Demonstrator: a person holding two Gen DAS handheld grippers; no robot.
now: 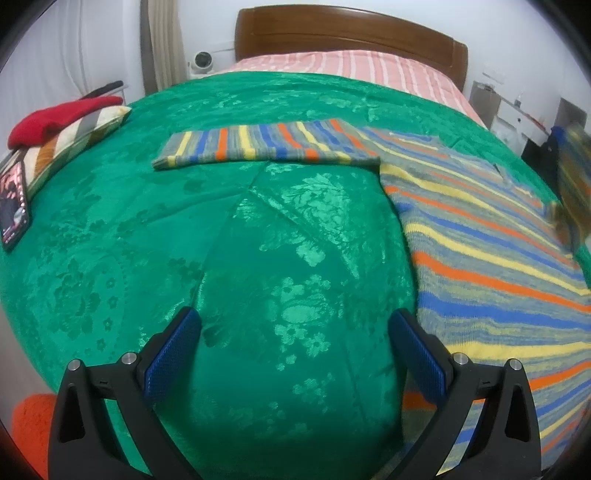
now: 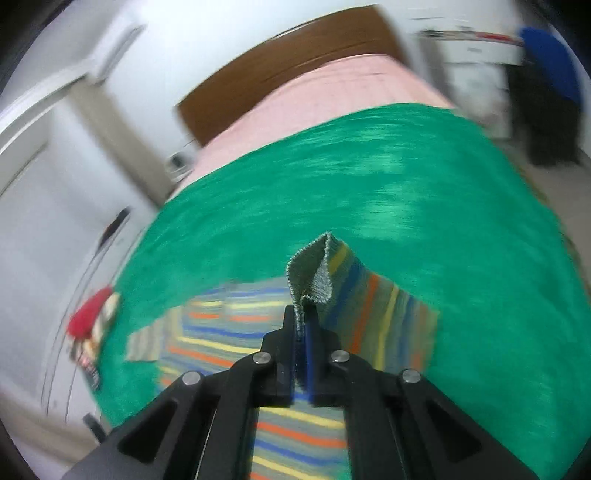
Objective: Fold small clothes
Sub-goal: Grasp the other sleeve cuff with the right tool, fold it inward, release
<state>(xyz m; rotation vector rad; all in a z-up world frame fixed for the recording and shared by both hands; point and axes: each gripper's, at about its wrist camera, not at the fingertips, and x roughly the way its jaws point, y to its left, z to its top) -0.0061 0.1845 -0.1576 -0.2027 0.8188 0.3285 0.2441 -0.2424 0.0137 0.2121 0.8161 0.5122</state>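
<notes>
The left tongs [image 1: 293, 345] hang over the green bedspread [image 1: 258, 229], their blue-padded fingers [image 1: 173, 354] set wide apart with nothing between them but patterned green cloth below. Just to their right lies the striped knit garment [image 1: 491, 258], spread flat across the bedspread in bands of blue, yellow, orange and grey. One long sleeve [image 1: 266, 146] of it is stretched out level toward the left, farther up the bed. Beyond that, a pink striped sheet [image 1: 351, 66] covers the head of the bed, up to a brown wooden headboard [image 1: 351, 33].

At the left edge of the bed sits a striped cushion [image 1: 81, 136] with a red knit item [image 1: 55, 118] lying on top, and a dark flat object with a printed cover [image 1: 14, 206] lies just beside the cushion.

The right tongs [image 2: 304, 326] are pinched tight on a corner of the striped knit garment [image 2: 303, 435]; a fold of grey knit edge [image 2: 314, 273] sticks up past the fingertips, raised off the bedspread [image 2: 369, 177], while the rest of the garment trails below. That view is heavily smeared, so I can't say for certain which part of the garment the pinched corner belongs to. In the left view, a blurred streak of striped fabric shows at the far right edge.
</notes>
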